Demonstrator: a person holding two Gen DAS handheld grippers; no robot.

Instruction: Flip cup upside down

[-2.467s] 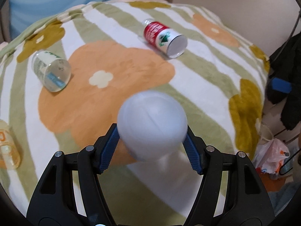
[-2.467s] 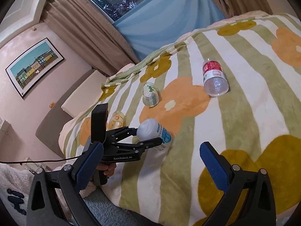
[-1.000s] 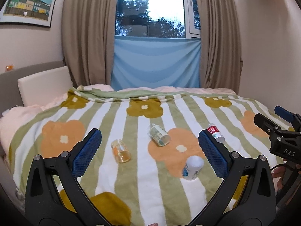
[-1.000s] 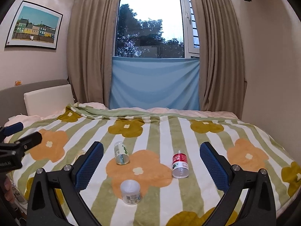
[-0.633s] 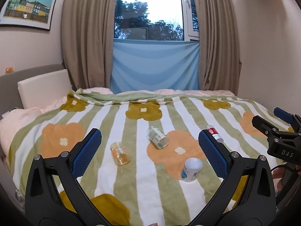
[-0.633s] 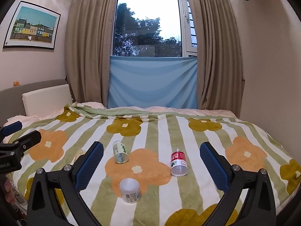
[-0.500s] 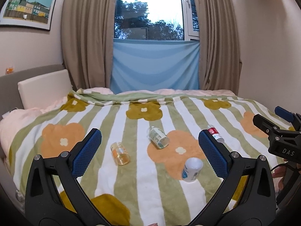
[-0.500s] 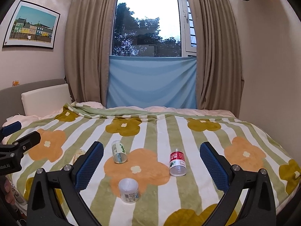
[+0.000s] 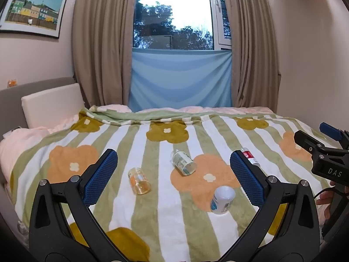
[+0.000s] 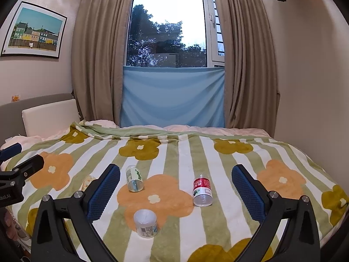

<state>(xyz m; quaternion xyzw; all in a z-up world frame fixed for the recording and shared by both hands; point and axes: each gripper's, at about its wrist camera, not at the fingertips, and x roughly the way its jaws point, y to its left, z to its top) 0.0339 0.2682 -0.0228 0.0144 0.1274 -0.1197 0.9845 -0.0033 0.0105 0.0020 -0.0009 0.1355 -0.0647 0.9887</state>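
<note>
A white cup with a blue-printed label point(image 9: 222, 199) stands upside down on the flowered blanket point(image 9: 165, 209), near its front edge; it also shows in the right wrist view point(image 10: 145, 223). My left gripper point(image 9: 173, 178) is open and empty, held back from the bed, with the cup low between its fingers. My right gripper point(image 10: 175, 191) is open and empty, also back from the bed. Each gripper shows at the edge of the other's view.
Three more cups lie on their sides on the blanket: a clear orange one point(image 9: 139, 180), a green-labelled one point(image 9: 182, 162) point(image 10: 133, 178) and a red-labelled one point(image 10: 202, 188) point(image 9: 249, 156). A headboard point(image 9: 51, 107) is at the left, curtains and a window behind.
2.5 s ago my left gripper was shut on the white cup over the blanket. Now the cup stands upside down on the blanket and both grippers are open and drawn back.
</note>
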